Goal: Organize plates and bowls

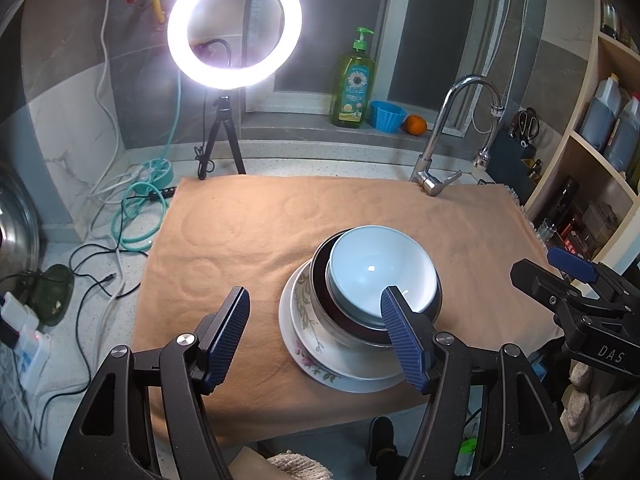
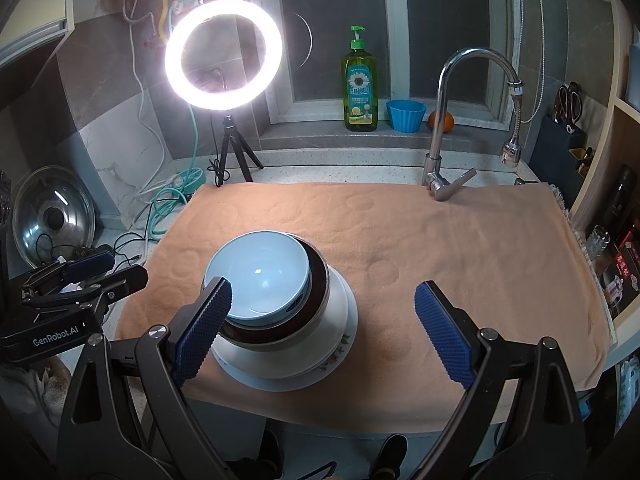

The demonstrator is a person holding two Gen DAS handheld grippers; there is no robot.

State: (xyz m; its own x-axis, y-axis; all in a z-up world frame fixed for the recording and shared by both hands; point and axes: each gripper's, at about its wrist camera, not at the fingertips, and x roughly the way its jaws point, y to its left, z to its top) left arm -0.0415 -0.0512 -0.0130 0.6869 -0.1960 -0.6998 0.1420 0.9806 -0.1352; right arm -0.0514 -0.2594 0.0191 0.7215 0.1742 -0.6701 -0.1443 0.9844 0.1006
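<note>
Near middle of orange towel (image 2: 460, 240) over worktop: flowered plate (image 1: 310, 344) undermost, dark-rimmed bowl (image 1: 340, 320) nested above, pale blue bowl (image 2: 260, 276) uppermost. Probably glazed ware: stiff, slippery, breakable, weighty as a stack. Best taken singly by the rim. Left gripper (image 1: 316, 334) and right gripper (image 2: 324, 330) jaws apart, empty.
</note>
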